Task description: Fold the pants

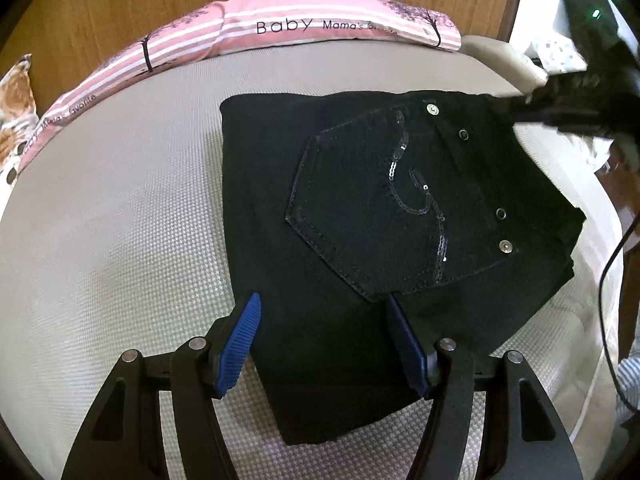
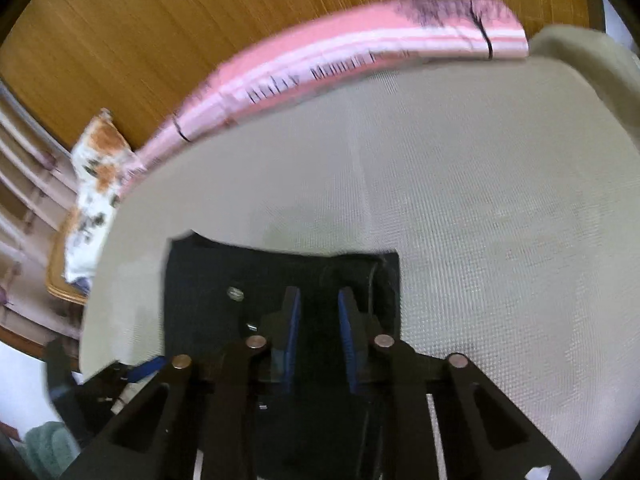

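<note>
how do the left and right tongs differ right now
The left tongs stand wide open over the folded black pants, their blue pads well apart and pinching nothing. The right tongs are nearly closed, with only a narrow gap between their pads, at the pants' waistband edge; whether they pinch fabric is unclear. The left view is sharp, the right view blurred. Both have black arms, blue pads and point down at the pants.
</note>
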{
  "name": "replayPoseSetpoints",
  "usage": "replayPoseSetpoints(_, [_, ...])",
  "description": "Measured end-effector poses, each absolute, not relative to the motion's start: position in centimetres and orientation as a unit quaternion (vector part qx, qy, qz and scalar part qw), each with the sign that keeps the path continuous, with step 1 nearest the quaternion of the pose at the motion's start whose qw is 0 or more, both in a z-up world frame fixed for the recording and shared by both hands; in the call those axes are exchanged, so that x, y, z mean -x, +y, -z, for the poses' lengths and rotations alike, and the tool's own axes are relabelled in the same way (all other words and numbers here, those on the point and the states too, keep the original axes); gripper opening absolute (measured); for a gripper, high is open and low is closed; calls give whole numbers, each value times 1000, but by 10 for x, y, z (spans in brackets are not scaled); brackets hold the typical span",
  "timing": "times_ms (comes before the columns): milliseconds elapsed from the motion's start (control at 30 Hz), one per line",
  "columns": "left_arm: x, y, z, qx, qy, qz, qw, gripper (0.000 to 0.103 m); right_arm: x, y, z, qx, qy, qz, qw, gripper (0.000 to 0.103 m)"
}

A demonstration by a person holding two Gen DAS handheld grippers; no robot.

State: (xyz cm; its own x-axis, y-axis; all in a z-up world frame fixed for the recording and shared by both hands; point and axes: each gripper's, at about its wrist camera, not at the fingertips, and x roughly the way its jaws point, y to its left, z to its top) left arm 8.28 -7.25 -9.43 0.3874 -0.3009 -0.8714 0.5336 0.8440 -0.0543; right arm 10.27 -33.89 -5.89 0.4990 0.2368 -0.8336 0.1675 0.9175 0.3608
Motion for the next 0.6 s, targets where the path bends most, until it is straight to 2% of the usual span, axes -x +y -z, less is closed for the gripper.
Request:
replayPoseSetpoints(300, [-102,-51,71,-73,471,217,852,66,-78,-340,80,-210,517,-31,830,11])
replayPoseSetpoints(500, [-122,-39,73,-62,484,185,853,66,-58,-340,81,-217,522,-44,824,11])
replayPoseSetpoints(600, [-127,-34,79,-52,495,182,848,66,-51,-344,78,-232,514,-65,823,17])
